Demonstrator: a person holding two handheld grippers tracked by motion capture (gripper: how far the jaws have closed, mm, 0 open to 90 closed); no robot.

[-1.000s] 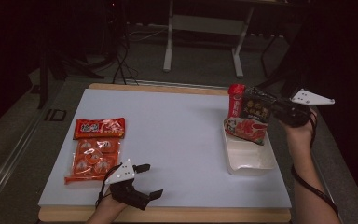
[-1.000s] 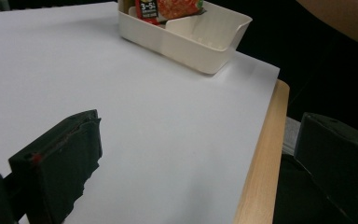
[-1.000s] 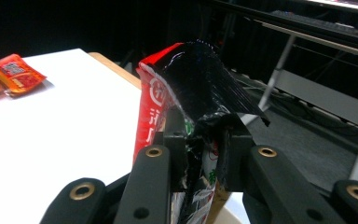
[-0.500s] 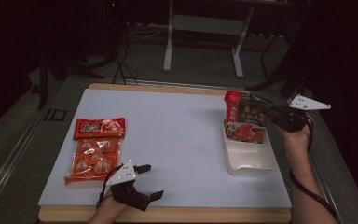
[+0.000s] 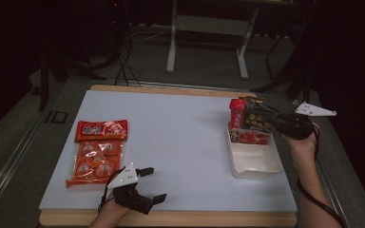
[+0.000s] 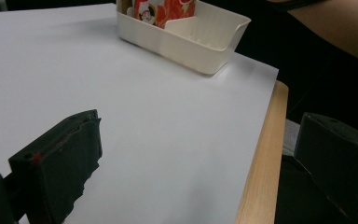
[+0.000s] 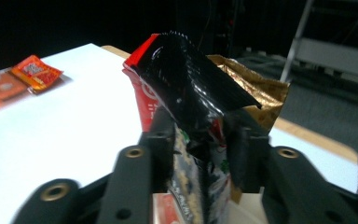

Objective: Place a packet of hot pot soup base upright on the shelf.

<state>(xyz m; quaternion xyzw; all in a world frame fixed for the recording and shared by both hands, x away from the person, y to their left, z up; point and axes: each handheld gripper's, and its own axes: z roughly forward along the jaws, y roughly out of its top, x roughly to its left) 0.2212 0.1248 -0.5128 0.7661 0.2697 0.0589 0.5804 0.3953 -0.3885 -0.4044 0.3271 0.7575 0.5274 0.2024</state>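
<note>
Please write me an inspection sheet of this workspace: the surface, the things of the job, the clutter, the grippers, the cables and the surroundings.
Surface: white sheet on a wooden table, its edge bare.
Job's things: black snack bag standing in the far end of the white tray, with a red pack beside it.
Clutter: two orange-red snack packs at the left of the sheet.
Grippers: right hand-held gripper, jaws around the black bag and just been opening; left hand-held gripper open, at the near edge.
Cables: a black cable along the right forearm.
Surroundings: dark room, grey frame legs behind the table.
</note>
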